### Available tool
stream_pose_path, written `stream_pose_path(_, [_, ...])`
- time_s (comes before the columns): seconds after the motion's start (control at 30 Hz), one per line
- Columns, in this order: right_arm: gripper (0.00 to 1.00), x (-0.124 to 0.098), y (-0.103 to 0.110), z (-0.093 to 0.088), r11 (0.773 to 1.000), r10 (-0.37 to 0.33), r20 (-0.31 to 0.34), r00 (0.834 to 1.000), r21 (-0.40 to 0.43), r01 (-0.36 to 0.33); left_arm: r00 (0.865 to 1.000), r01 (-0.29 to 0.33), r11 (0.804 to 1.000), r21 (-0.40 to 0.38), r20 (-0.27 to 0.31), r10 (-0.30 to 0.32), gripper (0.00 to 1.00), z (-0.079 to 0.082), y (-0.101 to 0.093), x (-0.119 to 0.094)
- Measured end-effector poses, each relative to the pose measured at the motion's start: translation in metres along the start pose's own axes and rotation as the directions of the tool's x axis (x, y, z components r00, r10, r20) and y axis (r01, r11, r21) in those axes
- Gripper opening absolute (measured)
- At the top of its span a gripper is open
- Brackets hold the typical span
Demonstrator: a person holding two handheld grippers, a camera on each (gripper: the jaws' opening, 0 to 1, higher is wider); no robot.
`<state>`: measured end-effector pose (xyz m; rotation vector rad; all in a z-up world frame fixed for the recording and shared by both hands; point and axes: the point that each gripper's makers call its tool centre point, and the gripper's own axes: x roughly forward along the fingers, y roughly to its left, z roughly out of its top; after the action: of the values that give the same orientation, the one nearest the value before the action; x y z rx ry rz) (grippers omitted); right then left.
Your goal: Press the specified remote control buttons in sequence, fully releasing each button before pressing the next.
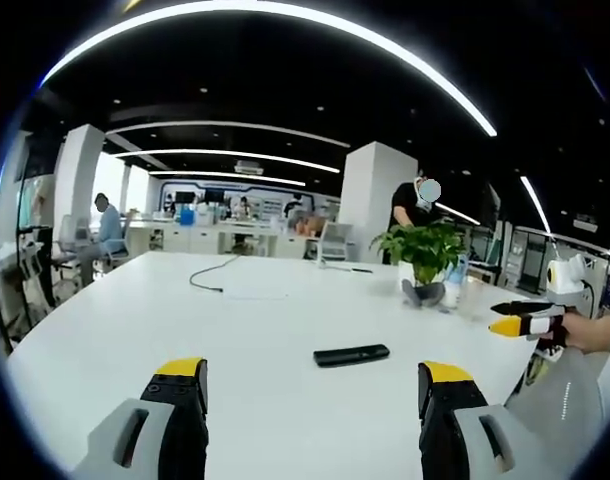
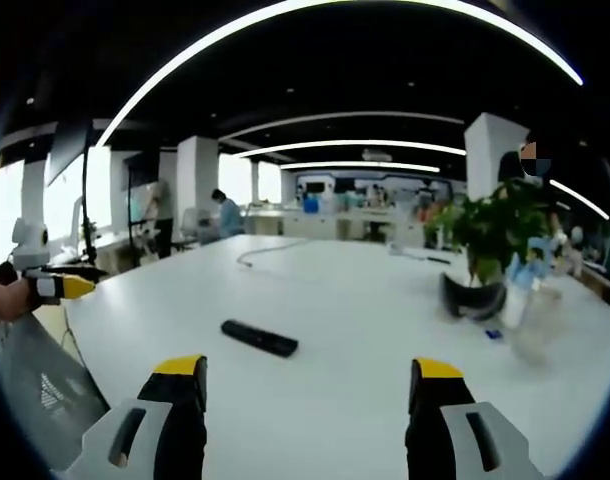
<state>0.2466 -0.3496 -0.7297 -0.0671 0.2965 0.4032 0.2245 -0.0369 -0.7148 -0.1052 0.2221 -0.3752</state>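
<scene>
Both grippers hang with jaws apart and empty, the left gripper (image 1: 313,400) and right gripper (image 2: 310,400) apparently held off for an unblocked look. The slim black plastic remote control (image 1: 352,354) lies flat on the white table (image 1: 135,310), at twelve o'clock from the left jaws and eleven o'clock from the right, probably awaiting its first press.

Buttons on the remote control (image 1: 352,354) are too small to distinguish in either view. The left claw (image 1: 315,385) and right claw (image 2: 310,385) are cut off by the bottom edge. In the right gripper view, the potted plant (image 2: 490,240) is motion-blurred; objects beside it cannot be identified
</scene>
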Motion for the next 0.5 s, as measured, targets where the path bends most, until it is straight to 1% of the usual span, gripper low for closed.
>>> stream_pose_path(0.07, [0.82,0.000,0.000,0.000,1.000,-0.002,0.001,1.000,-0.002,0.002,1.000,0.003,1.000,0.001,-0.010,-0.003,0.90,-0.002,-0.001,0.001])
stream_pose_path(0.13, [0.82,0.000,-0.001,0.001,1.000,-0.003,0.006,1.000,0.001,0.003,0.999,-0.006,1.000,0.028,-0.039,0.007,0.90,-0.007,-0.001,0.003])
stream_pose_path(0.17, [0.82,0.000,-0.001,0.001,1.000,-0.004,0.007,1.000,0.002,0.004,0.999,-0.001,0.999,0.034,-0.051,0.002,0.91,-0.009,-0.002,0.005])
stream_pose_path(0.3, [0.82,-0.001,-0.002,0.003,1.000,-0.009,0.014,1.000,0.009,0.009,0.997,0.011,1.000,0.027,-0.080,-0.009,0.92,-0.013,-0.004,0.006])
stream_pose_path(0.5, [0.82,-0.001,-0.003,0.004,1.000,-0.015,0.022,1.000,0.017,0.015,0.996,0.003,1.000,0.015,-0.084,-0.002,0.92,-0.014,-0.002,0.006])
